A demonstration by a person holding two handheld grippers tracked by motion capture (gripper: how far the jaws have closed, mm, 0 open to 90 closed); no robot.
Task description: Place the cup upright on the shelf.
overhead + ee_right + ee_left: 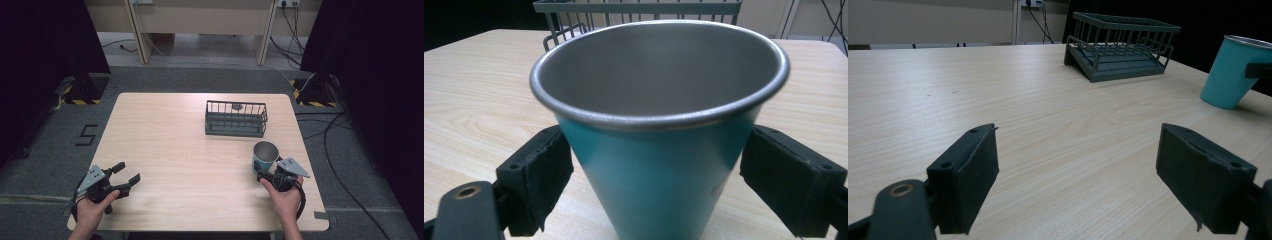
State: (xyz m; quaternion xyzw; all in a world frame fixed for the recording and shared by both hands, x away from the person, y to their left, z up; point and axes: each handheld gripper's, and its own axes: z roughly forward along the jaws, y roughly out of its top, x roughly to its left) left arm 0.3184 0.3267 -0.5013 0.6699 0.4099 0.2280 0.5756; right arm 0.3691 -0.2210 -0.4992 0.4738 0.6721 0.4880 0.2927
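Note:
A teal cup (264, 155) with a bare metal inside stands upright near the table's right front. My right gripper (268, 173) is just behind it on the person's side, open. In the right gripper view the cup (659, 150) sits between the two black pads (536, 182), close to both, with its base on the wood. My left gripper (130, 171) rests at the table's left front corner, open, with nothing between its fingers. From the left gripper view (1078, 185) the cup (1230, 72) appears far to the right.
A dark wire rack (235, 119) stands at the back right of the wooden table (170, 135), and a small dark round thing (237, 106) lies in it. The rack (1120, 47) is beyond the cup. Cables run over the floor to the right.

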